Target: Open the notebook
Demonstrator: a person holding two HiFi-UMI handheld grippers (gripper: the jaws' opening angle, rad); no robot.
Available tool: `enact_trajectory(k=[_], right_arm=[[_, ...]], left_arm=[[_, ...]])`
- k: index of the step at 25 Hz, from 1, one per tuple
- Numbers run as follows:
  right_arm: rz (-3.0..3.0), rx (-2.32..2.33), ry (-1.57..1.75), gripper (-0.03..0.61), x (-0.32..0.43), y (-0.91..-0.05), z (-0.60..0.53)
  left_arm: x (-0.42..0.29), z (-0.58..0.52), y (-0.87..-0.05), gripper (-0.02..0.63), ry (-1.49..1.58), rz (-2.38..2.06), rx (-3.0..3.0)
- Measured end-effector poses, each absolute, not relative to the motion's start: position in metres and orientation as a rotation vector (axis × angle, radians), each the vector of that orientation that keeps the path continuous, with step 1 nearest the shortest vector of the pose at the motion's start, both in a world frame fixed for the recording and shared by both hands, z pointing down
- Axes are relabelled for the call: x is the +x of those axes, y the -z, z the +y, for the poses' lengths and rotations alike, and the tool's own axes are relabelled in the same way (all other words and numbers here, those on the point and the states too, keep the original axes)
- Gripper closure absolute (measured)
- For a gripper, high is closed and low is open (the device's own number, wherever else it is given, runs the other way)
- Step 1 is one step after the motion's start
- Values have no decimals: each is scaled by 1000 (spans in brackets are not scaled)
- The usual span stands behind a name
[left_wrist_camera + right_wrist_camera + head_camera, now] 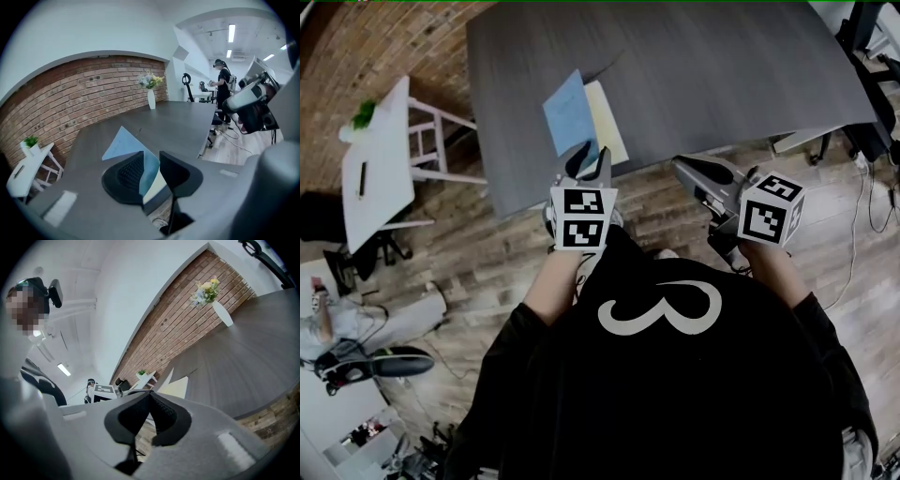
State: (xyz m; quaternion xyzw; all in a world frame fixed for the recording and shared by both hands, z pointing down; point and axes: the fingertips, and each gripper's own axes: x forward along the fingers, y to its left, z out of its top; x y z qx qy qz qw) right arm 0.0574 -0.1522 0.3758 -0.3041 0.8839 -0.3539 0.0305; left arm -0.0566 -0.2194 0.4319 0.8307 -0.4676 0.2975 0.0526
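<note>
The thin notebook [606, 127] has a pale blue cover [569, 112] and plain cream pages. It lies at the near edge of the bench, straight ahead of the left gripper's [592, 157] jaws. The cover is raised off the top page and tilts up to the left, so the cream sheet beneath it is bare. The cover's near lower corner sits between the left jaws. These jaws stand partly apart, with a gap far wider than the thin cover. The blue sheet lies along the inner pad of the left-hand jaw, and cream page shows through the rest of the gap.

The right gripper's [680, 165] jaws are closed tip to tip with nothing between them. They hang just off the bench's near edge, to the right of the notebook and apart from it.

The bench [722, 75] is a broad, dark grey table with a fine wood grain. A slim white vase of yellow and white flowers [151, 97] stands on it far beyond the left jaws, by the red-brown brick wall [70, 98]. Left of those jaws, off the bench, is a small white side table [380, 173] with a little green plant [364, 114]. The floor [675, 225] is made of weathered wooden planks. Past the bench's far right end a person [224, 86] stands under white ceiling strip lights [231, 33].
</note>
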Motion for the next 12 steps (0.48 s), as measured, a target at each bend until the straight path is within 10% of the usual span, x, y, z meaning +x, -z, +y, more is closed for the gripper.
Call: enact_trajectory(k=[12], right_arm=[[2787,-833,1056,578,31,-360,-162]], left_arm=[[-113,-211,-398,568,-723,-1549,2412]])
